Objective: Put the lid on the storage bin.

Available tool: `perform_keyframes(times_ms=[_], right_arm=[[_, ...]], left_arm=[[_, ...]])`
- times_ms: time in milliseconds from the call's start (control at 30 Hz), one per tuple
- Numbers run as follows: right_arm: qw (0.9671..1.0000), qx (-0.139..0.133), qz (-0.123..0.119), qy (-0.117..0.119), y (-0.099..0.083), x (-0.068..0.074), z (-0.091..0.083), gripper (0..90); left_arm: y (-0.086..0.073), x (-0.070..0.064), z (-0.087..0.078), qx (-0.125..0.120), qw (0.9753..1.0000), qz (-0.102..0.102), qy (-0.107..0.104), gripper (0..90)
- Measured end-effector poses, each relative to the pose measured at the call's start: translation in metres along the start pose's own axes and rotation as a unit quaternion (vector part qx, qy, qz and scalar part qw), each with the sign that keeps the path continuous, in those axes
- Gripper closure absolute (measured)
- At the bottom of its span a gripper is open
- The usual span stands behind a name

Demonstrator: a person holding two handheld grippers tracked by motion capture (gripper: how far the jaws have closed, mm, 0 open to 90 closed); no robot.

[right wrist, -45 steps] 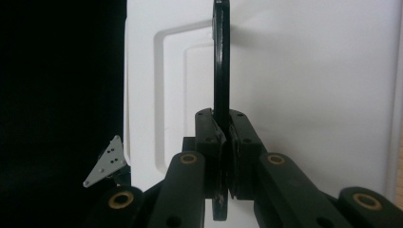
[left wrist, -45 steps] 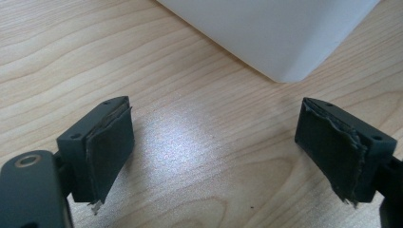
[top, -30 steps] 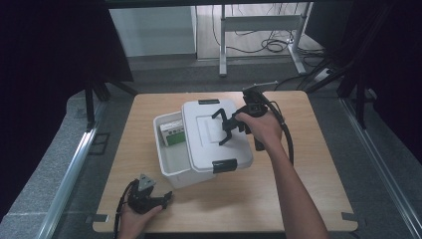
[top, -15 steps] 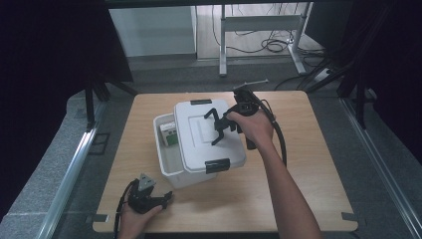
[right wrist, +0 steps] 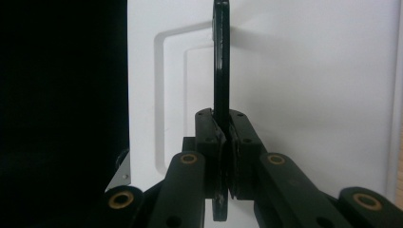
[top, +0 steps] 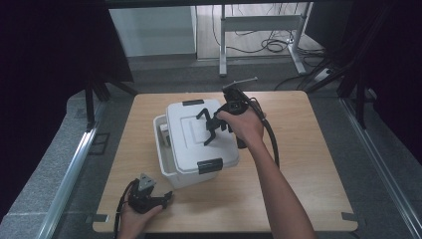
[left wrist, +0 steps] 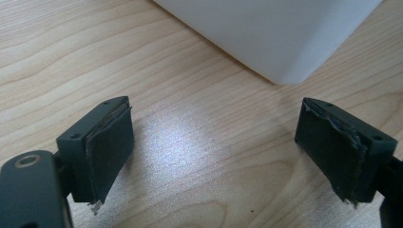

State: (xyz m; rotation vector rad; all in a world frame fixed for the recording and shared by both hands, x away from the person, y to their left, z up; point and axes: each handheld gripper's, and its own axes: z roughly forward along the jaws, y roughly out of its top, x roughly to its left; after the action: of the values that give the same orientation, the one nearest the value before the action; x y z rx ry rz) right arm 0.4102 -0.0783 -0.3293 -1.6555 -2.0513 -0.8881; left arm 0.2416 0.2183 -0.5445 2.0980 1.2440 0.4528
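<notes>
High view: your right gripper (top: 213,125), clamped on the lid's black handle (right wrist: 221,71), should square the lid (top: 199,130) over the bin (top: 171,172) before lowering, while your left gripper (top: 158,199) rests wide open and empty.

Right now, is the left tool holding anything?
No, the left tool is wide open with bare wooden table between its pads.

We see the wooden table (top: 308,149) evenly lit from above, dark surroundings at both sides. Glare sheens the wood in the left gripper view; the near jaws look soft.
</notes>
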Motion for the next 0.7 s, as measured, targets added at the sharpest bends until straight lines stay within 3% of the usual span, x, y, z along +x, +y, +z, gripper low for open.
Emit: perform_keyframes(times_ms=[700], right_arm=[[0.9996,0.02,-0.004,-0.017,0.007,0.023,0.016,84.8]], left_arm=[[0.001,0.0,0.001,-0.001,1.0,0.001,-0.001,12.4]])
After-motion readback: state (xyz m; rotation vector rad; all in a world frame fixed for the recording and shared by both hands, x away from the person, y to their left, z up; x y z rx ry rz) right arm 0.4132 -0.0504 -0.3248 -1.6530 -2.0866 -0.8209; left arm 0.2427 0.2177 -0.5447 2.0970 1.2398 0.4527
